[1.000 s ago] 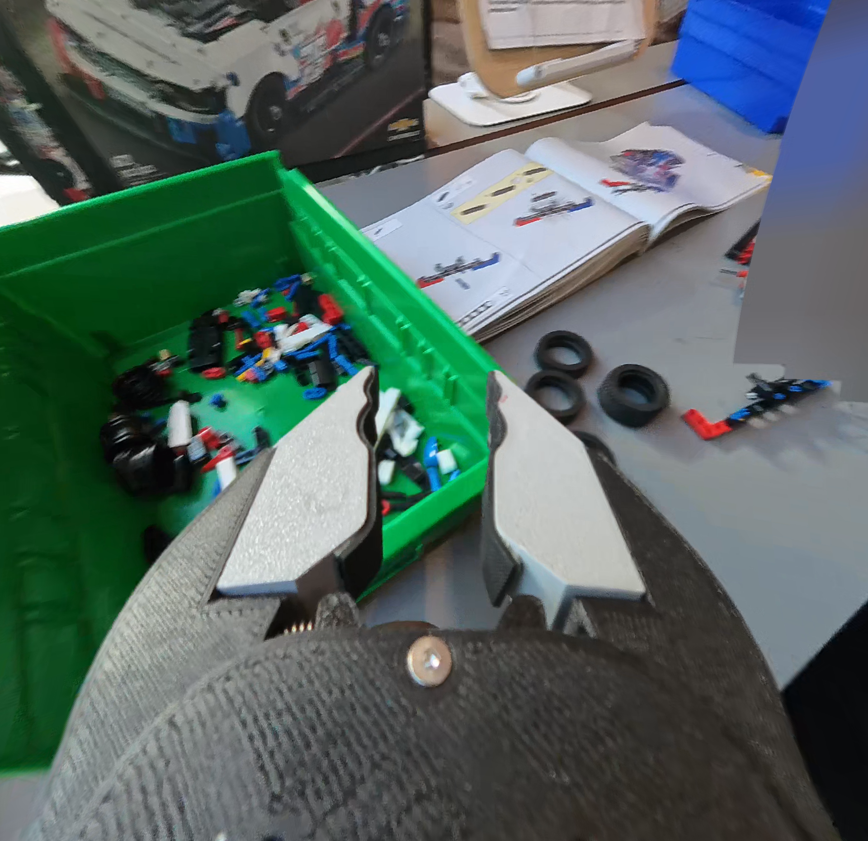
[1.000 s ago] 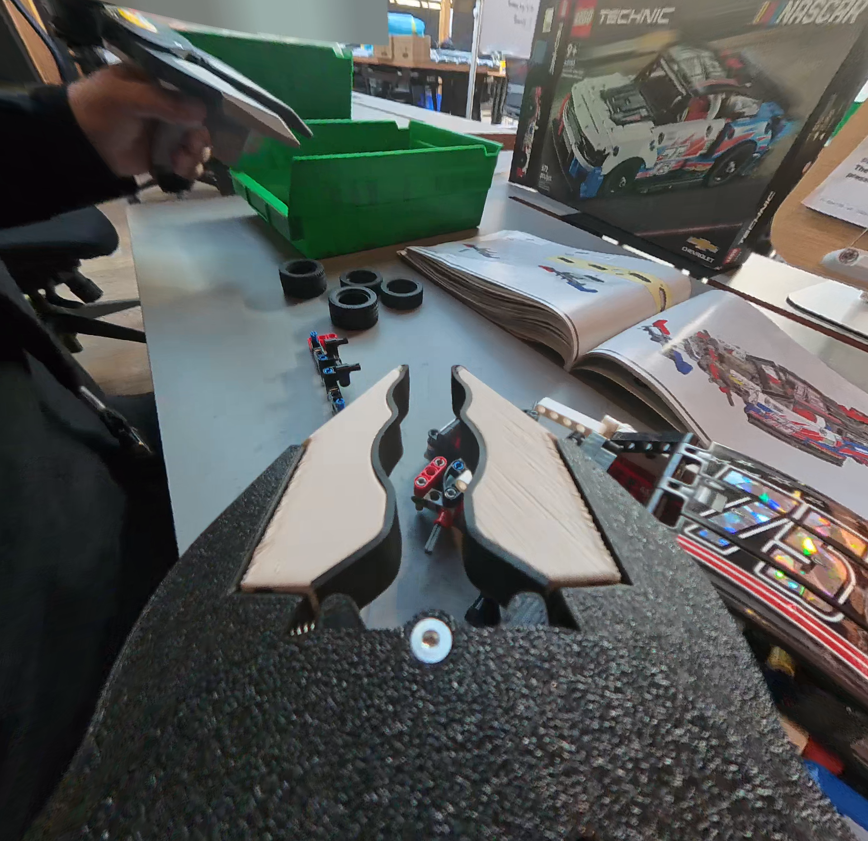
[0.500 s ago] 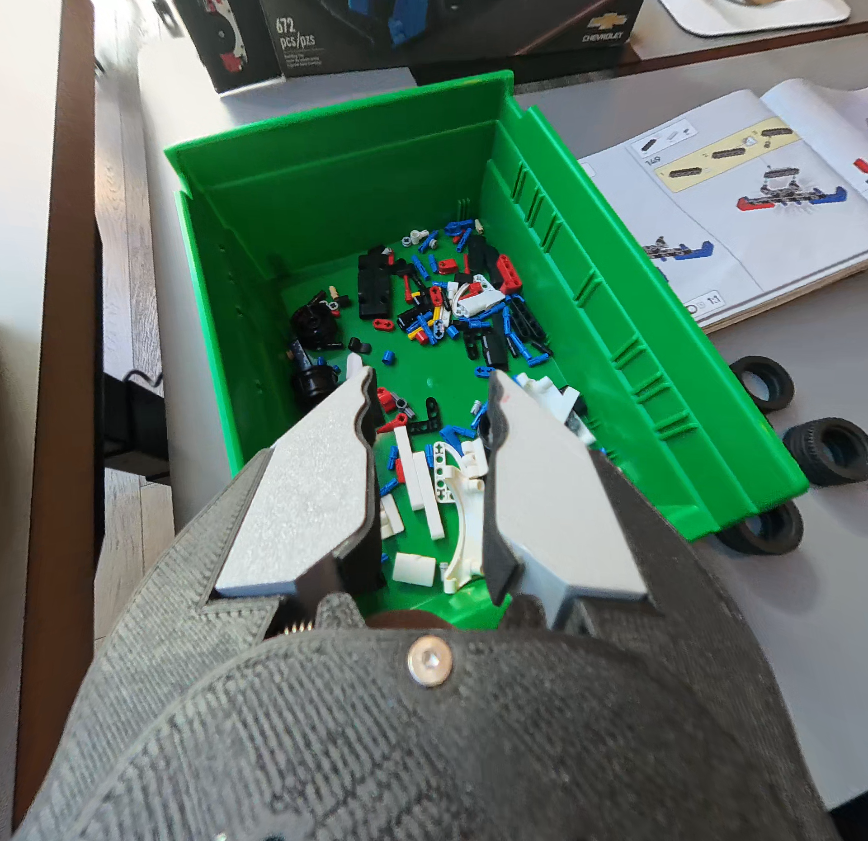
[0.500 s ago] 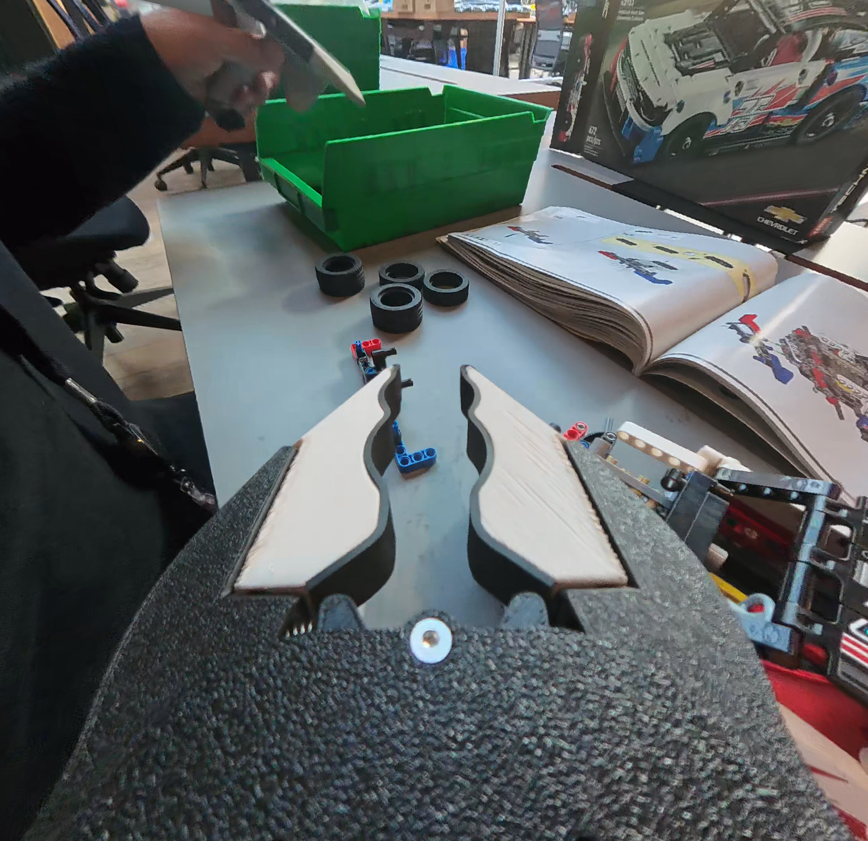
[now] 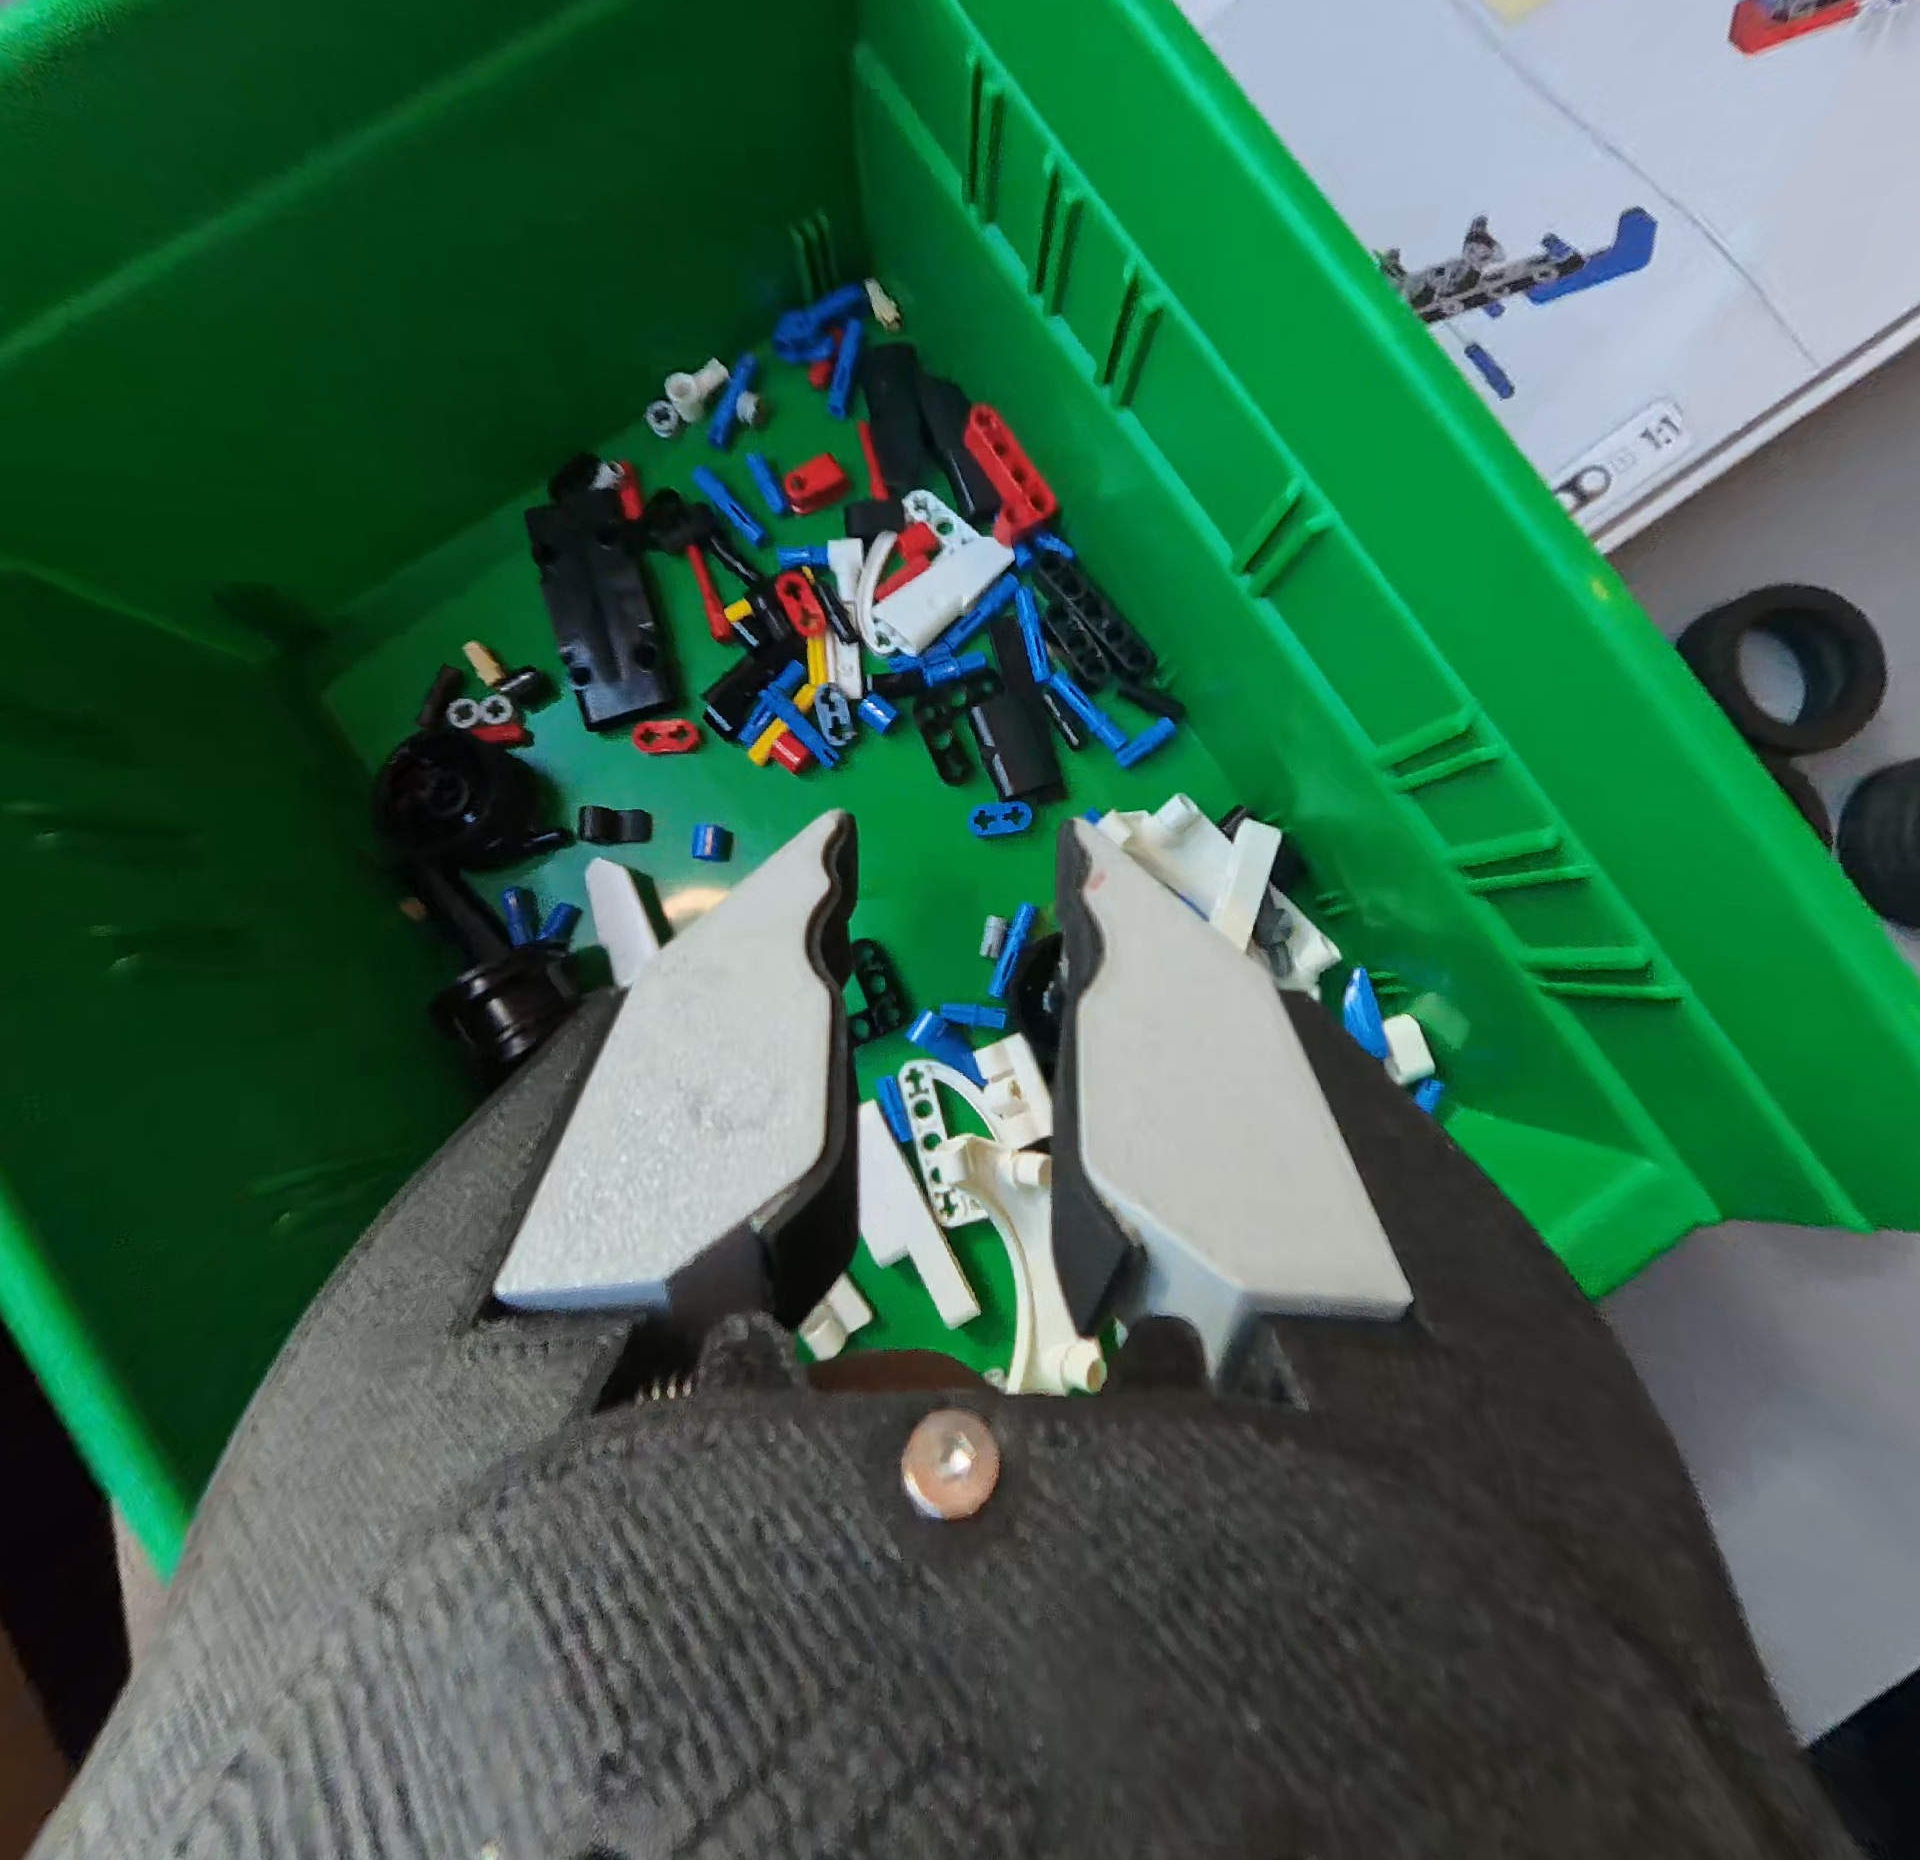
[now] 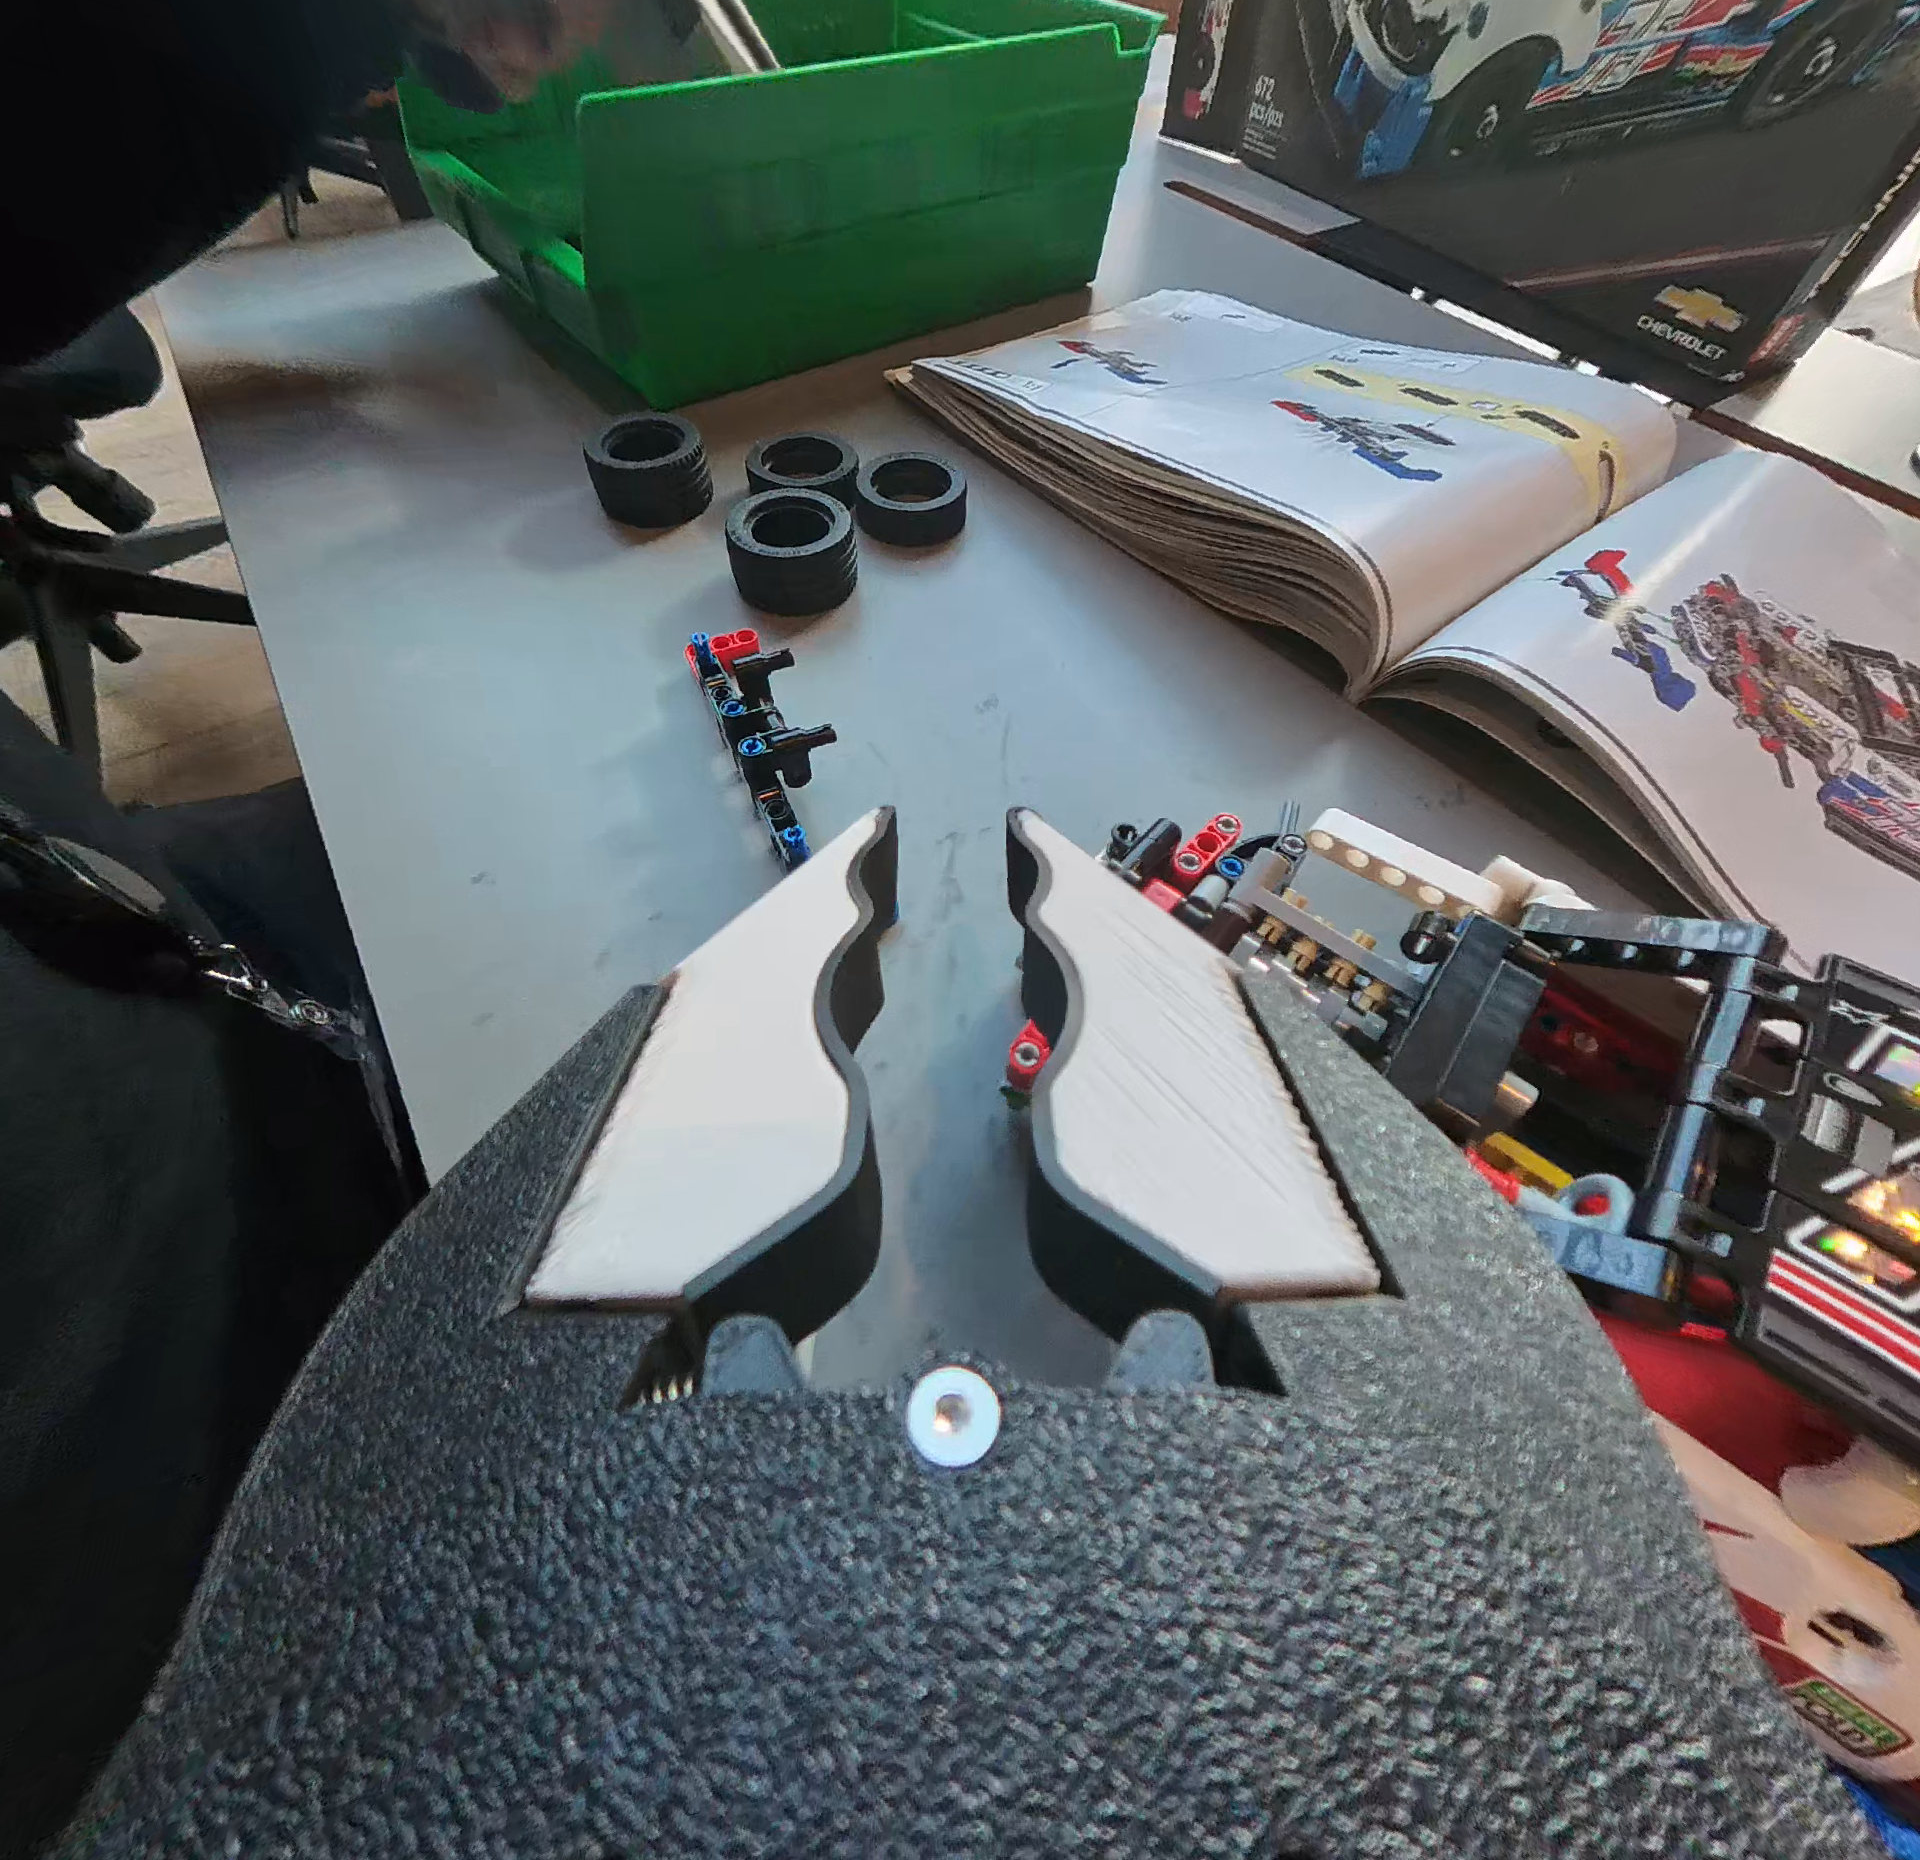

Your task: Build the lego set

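Left gripper (image 5: 956, 854) is over the inside of the green bin (image 5: 1299, 522), jaws apart, nothing between them. The bin floor carries loose lego parts (image 5: 831, 626): blue pins, red and black beams toward the far wall, white panels (image 5: 966, 1145) at the near end under the fingers. Right gripper (image 6: 951, 834) hovers over bare grey table (image 6: 436, 730), jaws parted and empty. Just left of its tip lies a small black beam subassembly (image 6: 758, 740) with blue pins and a red end. The partly built car (image 6: 1558, 1021) sits by the table's near right edge. Four black tyres (image 6: 790, 548) are grouped between the bin and the subassembly. Open instruction booklet (image 6: 1351, 480) lies right of the tyres; the set's box (image 6: 1558, 148) stands at the far edge.
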`<state>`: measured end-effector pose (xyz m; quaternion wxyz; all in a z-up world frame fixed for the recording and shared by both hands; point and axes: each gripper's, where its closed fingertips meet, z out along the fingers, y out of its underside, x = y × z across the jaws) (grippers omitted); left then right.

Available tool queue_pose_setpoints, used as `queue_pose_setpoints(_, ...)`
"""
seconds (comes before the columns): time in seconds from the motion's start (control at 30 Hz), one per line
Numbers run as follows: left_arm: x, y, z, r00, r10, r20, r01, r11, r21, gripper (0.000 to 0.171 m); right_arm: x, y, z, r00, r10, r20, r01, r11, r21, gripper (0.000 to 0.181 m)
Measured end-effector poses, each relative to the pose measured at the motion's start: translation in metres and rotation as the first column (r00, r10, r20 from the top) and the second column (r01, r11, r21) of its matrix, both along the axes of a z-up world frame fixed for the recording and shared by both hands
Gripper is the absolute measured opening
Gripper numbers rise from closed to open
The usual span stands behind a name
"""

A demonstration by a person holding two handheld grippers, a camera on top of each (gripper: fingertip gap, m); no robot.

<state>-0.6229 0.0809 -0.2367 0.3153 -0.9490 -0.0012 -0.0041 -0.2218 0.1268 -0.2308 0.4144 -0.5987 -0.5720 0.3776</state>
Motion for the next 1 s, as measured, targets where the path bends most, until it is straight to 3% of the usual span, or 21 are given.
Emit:
queue_pose_setpoints(0.13, 0.013, 0.023, -0.011, 0.995, -0.098, 0.021, 0.099, 0.994, -0.045, 0.036, -0.002, 0.000, -0.006, 0.999, 0.007, 0.037, -0.007, 1.000, -0.008, 0.020)
queue_pose_setpoints(0.27, 0.018, 0.045, -0.025, 0.977, -0.211, -0.010, 0.209, 0.972, -0.109, 0.024, -0.002, 0.002, -0.007, 0.999, 0.000, 0.039, 0.001, 1.000, -0.015, 0.020)
queue_pose_setpoints(0.37, 0.028, 0.058, -0.032, 0.966, -0.247, 0.077, 0.254, 0.962, -0.104, 0.026, -0.002, 0.003, -0.005, 1.000, -0.008, 0.028, 0.009, 1.000, -0.010, 0.019)
queue_pose_setpoints(0.6, 0.021, 0.060, -0.042, 0.971, -0.223, 0.088, 0.233, 0.964, -0.130, 0.014, -0.002, 0.002, -0.006, 1.000, 0.002, 0.031, -0.001, 1.000, -0.031, 0.019)
queue_pose_setpoints(1.0, -0.003, 0.046, -0.033, 0.980, -0.198, 0.030, 0.200, 0.964, -0.173, 0.020, 0.000, 0.003, 0.001, 1.000, -0.003, -0.011, 0.003, 0.999, -0.040, 0.019)
